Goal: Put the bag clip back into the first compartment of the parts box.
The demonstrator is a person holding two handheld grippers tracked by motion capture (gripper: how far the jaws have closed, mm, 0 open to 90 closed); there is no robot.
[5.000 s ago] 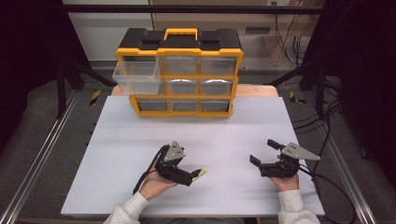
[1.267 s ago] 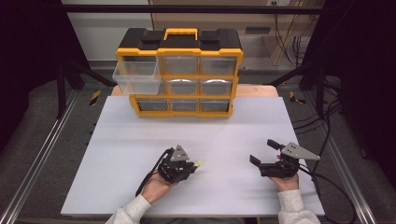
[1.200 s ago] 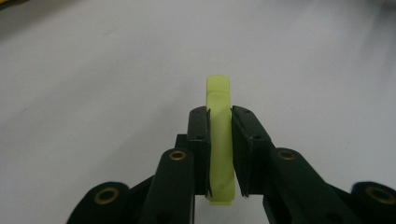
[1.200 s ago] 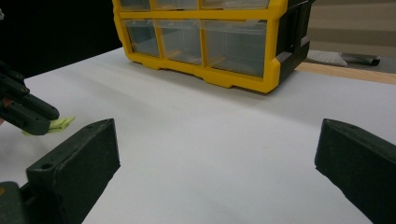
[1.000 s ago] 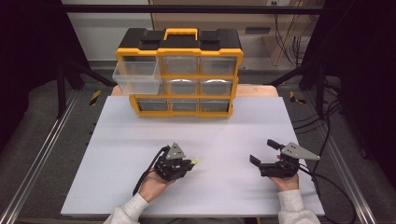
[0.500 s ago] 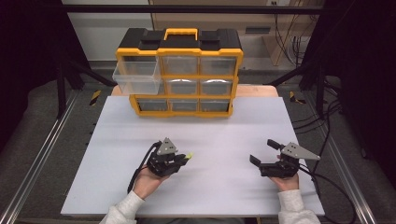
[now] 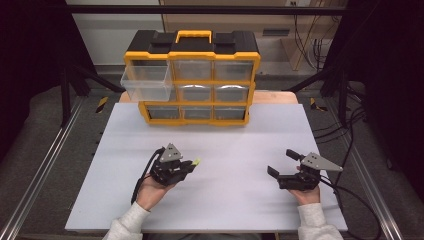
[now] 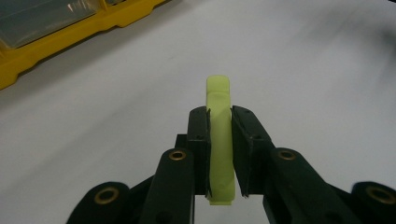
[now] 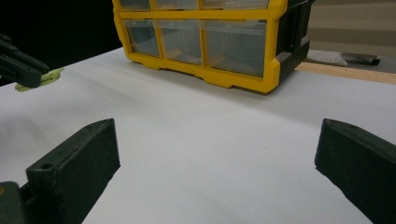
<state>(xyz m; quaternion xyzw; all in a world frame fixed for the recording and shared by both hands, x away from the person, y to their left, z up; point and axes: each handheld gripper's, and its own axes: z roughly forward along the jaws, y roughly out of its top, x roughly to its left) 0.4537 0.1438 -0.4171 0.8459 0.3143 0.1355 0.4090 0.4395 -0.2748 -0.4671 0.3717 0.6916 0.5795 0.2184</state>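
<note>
No brand, label or writing is legible on anything here. The desk (image 7: 240, 200) is a plain white board, matte and unmarked, with a strip of bare wood showing behind it at the far edge. Around it lie grey floor, metal rails on both sides, black frame struts and dark curtains, and cables hang at the back right.

At the far end of the desk stands a yellow and black drawer organizer (image 7: 192, 75) with clear drawers and a yellow carry handle; its top-left drawer (image 7: 145, 84) is pulled out toward the person.

The left gripper (image 7: 192, 164) is held over the near-left part of the desk, its jaws pinching a small pale green strip (image 8: 219, 140) that sticks out past the tips. The right gripper (image 7: 282, 162) is at the near right, jaws spread wide with nothing between them, well apart from the left one.
</note>
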